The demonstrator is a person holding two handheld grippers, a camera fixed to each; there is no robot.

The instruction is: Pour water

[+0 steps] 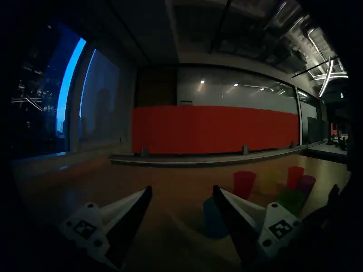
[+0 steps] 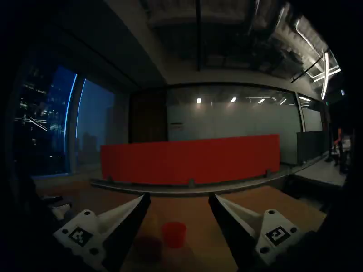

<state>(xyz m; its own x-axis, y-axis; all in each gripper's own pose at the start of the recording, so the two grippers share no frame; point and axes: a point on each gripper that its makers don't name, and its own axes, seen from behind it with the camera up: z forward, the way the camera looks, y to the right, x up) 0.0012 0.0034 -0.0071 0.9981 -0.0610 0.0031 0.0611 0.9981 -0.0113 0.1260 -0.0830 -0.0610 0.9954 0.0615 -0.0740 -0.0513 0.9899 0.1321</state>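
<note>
6 cups, 2 claws, both spread

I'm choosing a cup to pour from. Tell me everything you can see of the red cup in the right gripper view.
The red cup is a small, plain tumbler, plastic by its look, tapering slightly toward the base. It stands upright, mouth up, on the wooden table, ahead of the right gripper and framed between its open jaws. Nothing touches it. The dim light hides its contents.
</note>
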